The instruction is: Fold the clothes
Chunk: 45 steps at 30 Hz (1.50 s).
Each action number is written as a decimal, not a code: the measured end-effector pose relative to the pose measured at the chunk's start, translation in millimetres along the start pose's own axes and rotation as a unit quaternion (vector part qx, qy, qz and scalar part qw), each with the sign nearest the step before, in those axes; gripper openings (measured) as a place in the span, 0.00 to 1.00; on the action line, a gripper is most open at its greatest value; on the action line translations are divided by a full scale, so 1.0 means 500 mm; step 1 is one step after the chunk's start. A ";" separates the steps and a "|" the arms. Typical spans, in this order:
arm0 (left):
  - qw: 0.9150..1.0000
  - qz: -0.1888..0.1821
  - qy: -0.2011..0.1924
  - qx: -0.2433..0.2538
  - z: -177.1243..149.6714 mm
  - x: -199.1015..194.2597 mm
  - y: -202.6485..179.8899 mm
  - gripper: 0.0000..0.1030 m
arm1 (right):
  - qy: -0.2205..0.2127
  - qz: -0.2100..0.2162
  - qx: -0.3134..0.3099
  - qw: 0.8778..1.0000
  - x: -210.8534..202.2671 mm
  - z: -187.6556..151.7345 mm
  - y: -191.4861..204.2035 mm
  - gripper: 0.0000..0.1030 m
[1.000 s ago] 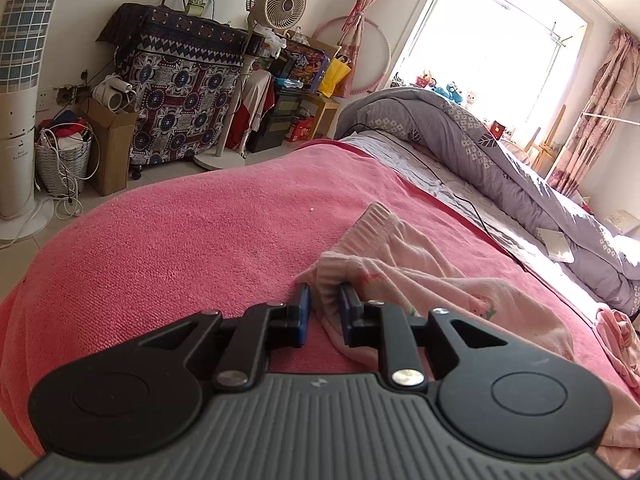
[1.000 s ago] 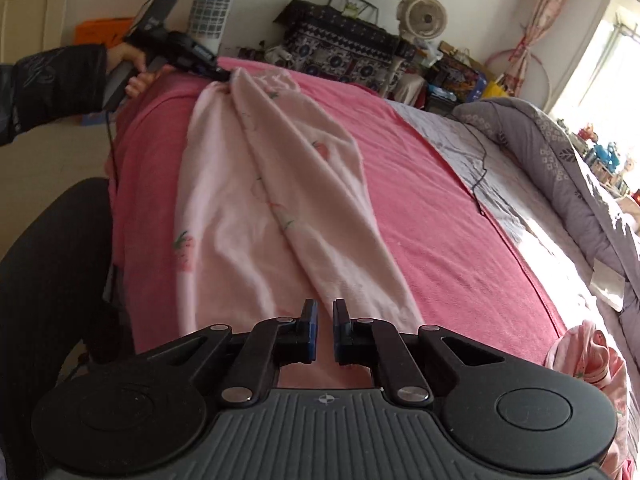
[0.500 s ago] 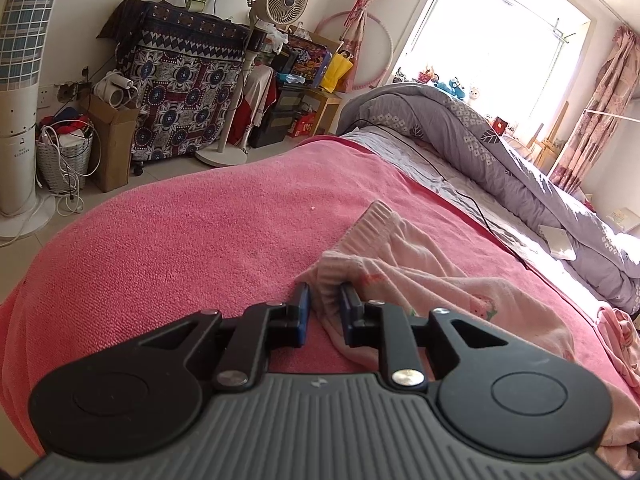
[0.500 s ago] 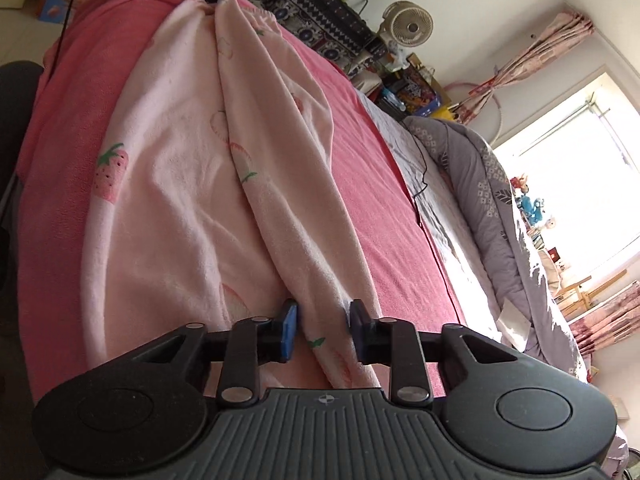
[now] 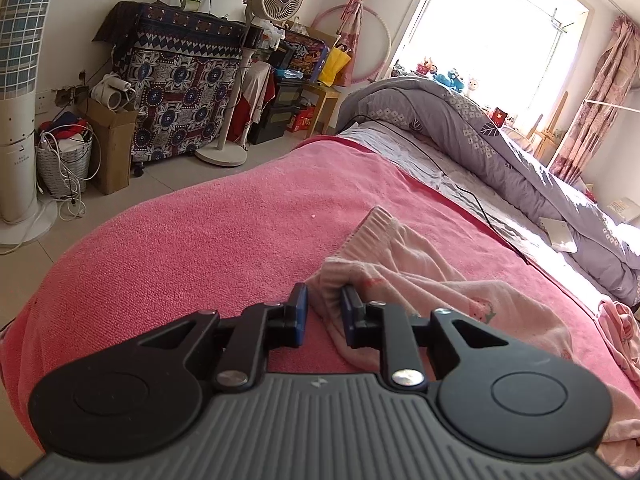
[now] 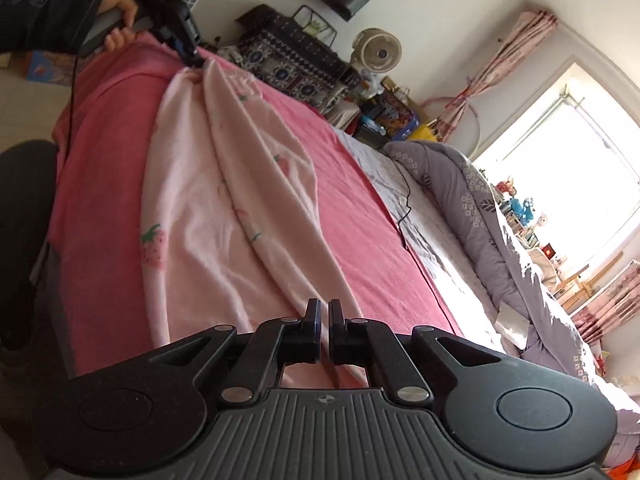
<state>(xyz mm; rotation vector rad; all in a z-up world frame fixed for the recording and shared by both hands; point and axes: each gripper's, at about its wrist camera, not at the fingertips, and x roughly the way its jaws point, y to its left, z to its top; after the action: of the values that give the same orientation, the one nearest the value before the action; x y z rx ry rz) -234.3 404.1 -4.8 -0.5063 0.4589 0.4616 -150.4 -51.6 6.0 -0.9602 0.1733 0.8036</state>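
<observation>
Both tongs [image 5: 323,307] [image 6: 324,322] pinch pink pajama pants [image 6: 208,216] on pink bedspread [image 5: 208,240].

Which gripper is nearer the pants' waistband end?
Left. The left gripper has the ribbed waistband of the pink pants between its fingers; the right gripper is at the opposite, leg end.

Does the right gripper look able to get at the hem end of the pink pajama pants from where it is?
Probably yes: the right gripper sits at the hem of the pink pajama pants, nothing between.
</observation>
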 end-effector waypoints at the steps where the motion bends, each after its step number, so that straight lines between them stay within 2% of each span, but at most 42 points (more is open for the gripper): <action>1: 1.000 0.009 0.000 0.006 0.002 -0.004 -0.001 0.30 | 0.007 -0.016 -0.013 1.000 0.009 -0.004 0.014 0.08; 2: 1.000 0.021 0.001 0.011 0.004 -0.009 0.001 0.30 | 0.014 -0.031 -0.028 0.999 0.021 -0.008 0.021 0.09; 6: 0.995 0.087 -0.010 0.054 0.009 -0.042 0.002 0.28 | 0.047 -0.045 -0.076 0.995 0.069 -0.026 0.037 0.31; 8: 0.990 0.096 -0.020 0.105 0.000 -0.066 -0.029 0.28 | 0.050 -0.048 -0.091 0.993 0.086 -0.033 0.046 0.37; 9: 0.985 0.088 -0.027 0.143 -0.011 -0.077 -0.062 0.28 | 0.050 -0.047 -0.091 0.994 0.091 -0.034 0.046 0.38; 11: 0.968 0.061 -0.044 0.239 -0.040 -0.102 -0.153 0.29 | 0.045 -0.040 -0.081 0.995 0.096 -0.032 0.041 0.36; 12: 0.958 0.041 -0.052 0.281 -0.056 -0.114 -0.196 0.31 | 0.043 -0.037 -0.077 0.995 0.098 -0.031 0.039 0.32; 13: 0.947 0.012 -0.058 0.316 -0.072 -0.123 -0.236 0.38 | 0.040 -0.034 -0.070 0.996 0.097 -0.028 0.034 0.31; 15: 0.922 -0.050 -0.064 0.378 -0.106 -0.140 -0.314 0.46 | 0.030 -0.037 -0.056 0.997 0.088 -0.022 0.018 0.32; 18: 0.894 -0.146 -0.033 0.422 -0.154 -0.141 -0.404 0.46 | 0.028 -0.036 -0.067 0.997 0.091 -0.019 0.013 0.38; 20: 0.881 -0.182 -0.014 0.437 -0.186 -0.129 -0.449 0.47 | 0.033 -0.028 -0.087 0.995 0.104 -0.023 0.028 0.38; 21: 0.874 -0.193 -0.007 0.445 -0.200 -0.123 -0.468 0.47 | 0.034 -0.027 -0.094 0.995 0.110 -0.026 0.034 0.34; 22: 0.869 -0.199 -0.002 0.453 -0.212 -0.116 -0.482 0.47 | 0.033 -0.028 -0.088 0.995 0.114 -0.026 0.035 0.18; 23: 0.863 -0.201 0.000 0.463 -0.225 -0.111 -0.497 0.47 | 0.030 -0.031 -0.072 0.996 0.115 -0.024 0.031 0.09; 24: 0.857 -0.201 0.002 0.475 -0.240 -0.106 -0.510 0.47 | 0.024 -0.034 -0.052 0.998 0.112 -0.021 0.023 0.07; 29: 0.826 -0.192 -0.016 0.530 -0.297 -0.093 -0.562 0.48 | -0.010 -0.049 0.016 0.999 0.066 -0.001 -0.027 0.07; 32: 0.817 -0.177 -0.043 0.547 -0.320 -0.085 -0.588 0.48 | -0.026 -0.043 0.040 0.998 0.037 0.008 -0.046 0.07; 37: 0.813 -0.150 -0.082 0.557 -0.338 -0.076 -0.611 0.47 | -0.030 -0.018 0.052 0.998 0.014 0.010 -0.047 0.06; 38: 0.812 -0.149 -0.085 0.558 -0.340 -0.078 -0.611 0.42 | -0.028 -0.013 0.051 0.998 0.011 0.008 -0.044 0.06; 40: 0.807 -0.156 -0.086 0.563 -0.344 -0.088 -0.611 0.20 | -0.022 0.003 0.057 0.998 0.008 0.002 -0.036 0.06; 43: 0.801 -0.172 -0.084 0.568 -0.344 -0.111 -0.606 0.12 | -0.012 0.031 0.065 0.997 0.002 -0.009 -0.020 0.06; 45: 0.799 -0.177 -0.081 0.569 -0.341 -0.119 -0.605 0.12 | -0.008 0.038 0.062 0.997 -0.001 -0.016 -0.003 0.06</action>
<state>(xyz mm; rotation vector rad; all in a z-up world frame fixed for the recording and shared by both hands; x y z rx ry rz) -175.4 56.8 -0.6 0.6210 0.3845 -0.1830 -147.8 -58.5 2.5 -0.8346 0.2435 0.8604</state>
